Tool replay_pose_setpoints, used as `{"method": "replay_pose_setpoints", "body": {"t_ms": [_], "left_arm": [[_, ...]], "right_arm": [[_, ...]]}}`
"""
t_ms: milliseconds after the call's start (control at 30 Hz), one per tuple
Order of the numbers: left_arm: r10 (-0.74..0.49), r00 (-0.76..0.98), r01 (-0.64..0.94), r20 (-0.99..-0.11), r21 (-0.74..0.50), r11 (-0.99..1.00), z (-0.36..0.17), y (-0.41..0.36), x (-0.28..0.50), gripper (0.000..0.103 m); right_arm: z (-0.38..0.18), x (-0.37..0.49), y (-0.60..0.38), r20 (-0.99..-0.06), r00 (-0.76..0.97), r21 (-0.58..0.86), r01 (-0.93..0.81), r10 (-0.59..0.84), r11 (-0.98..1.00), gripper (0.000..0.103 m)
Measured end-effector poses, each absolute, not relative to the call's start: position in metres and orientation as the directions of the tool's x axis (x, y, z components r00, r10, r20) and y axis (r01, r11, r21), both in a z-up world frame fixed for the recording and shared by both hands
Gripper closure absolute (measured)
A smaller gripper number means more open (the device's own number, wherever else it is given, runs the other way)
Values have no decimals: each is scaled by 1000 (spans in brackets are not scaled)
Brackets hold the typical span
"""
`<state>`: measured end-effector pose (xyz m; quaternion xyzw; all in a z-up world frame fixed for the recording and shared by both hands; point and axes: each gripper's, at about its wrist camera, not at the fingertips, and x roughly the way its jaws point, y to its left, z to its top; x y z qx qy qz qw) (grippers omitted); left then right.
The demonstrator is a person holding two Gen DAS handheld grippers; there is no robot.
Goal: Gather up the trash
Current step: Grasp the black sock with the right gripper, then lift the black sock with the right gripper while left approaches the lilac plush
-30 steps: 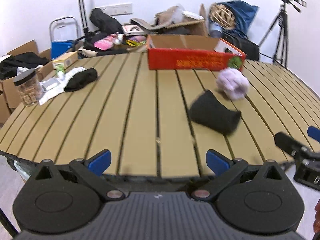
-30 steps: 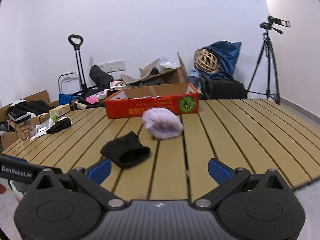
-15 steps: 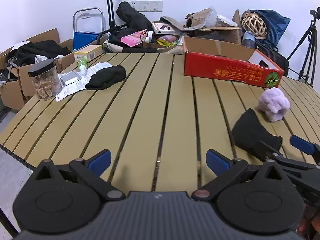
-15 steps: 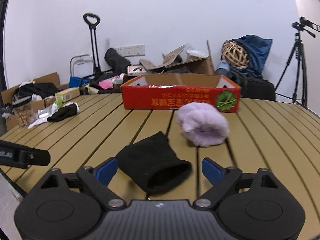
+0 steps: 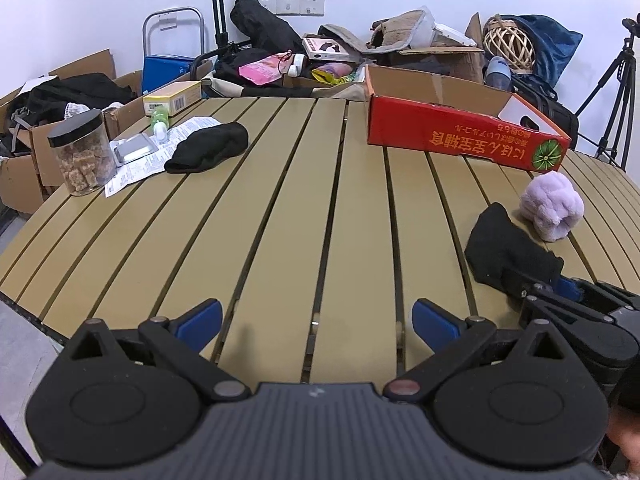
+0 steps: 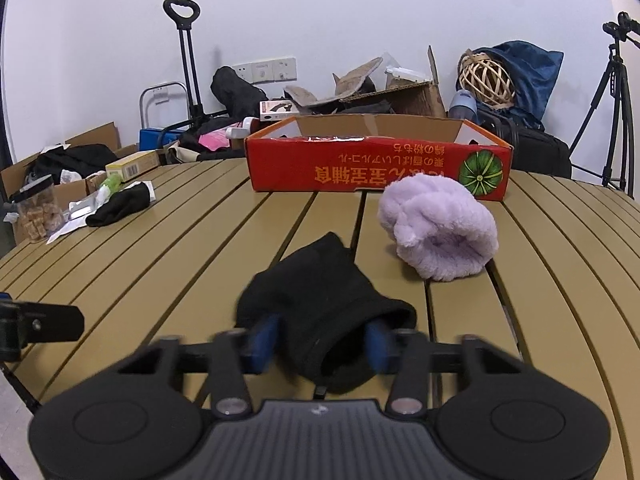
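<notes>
A black cloth (image 6: 320, 280) lies on the slatted wooden table (image 6: 192, 248), near its front edge. My right gripper (image 6: 320, 344) is on the cloth's near end; its jaws are closing and the blue pads (image 6: 262, 342) press into the bunched fabric. The left wrist view shows the same cloth (image 5: 504, 248) with the right gripper (image 5: 540, 280) at its near side. A fluffy purple bundle (image 6: 440, 232) sits just behind and to the right. Behind that stands an open red cardboard box (image 6: 360, 168). My left gripper (image 5: 316, 320) is open with nothing in it, over the table's front edge.
At the table's far left lie a second black cloth (image 5: 208, 152), printed paper (image 5: 136, 168), a blister pack (image 5: 132, 148), a small green bottle (image 5: 160, 120) and a jar of brown cubes (image 5: 80, 156). Boxes, bags and a tripod (image 5: 612, 100) crowd the floor behind.
My right gripper moved forward and down onto the black cloth and its jaws narrowed from wide open onto the fabric. The left gripper shifted sideways early on, then held still.
</notes>
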<state>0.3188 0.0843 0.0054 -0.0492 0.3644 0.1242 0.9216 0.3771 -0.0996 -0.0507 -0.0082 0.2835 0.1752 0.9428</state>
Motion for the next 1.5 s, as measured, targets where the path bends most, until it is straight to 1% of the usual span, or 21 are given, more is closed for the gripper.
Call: {"method": "replay_pose_setpoints", "body": {"t_ms": [100,133,267,700,933,1333,1500], "left_arm": [[185,708,-255,-681,-2,967,6,83,317,0],[182,709,-251,-681,-3,968,6,82,317,0],[173,712,-244,-681,-9,970,7,82,314,0],[133,721,-216,-680,-39,976,9,76,312,0],[101,723,-172,-684,-36,984,2,60,316,0],[13,740,-51,-672,-37,998,-12,16,324,0],[1,750,-15,-661,-15,1000,-1,-10,341,0]], "right_arm": [[-51,376,-99,-532,782,81,-334,324,939,85],[-51,375,-99,-529,784,83,-334,325,939,90],[-48,370,-98,-512,798,82,-324,319,942,94],[-22,332,-139,-404,871,122,-253,281,960,94],[-19,309,-192,-343,916,175,-155,207,972,94],[-25,298,-280,-301,948,261,-27,107,965,94],[-21,291,-302,-279,956,278,-10,90,960,94]]}}
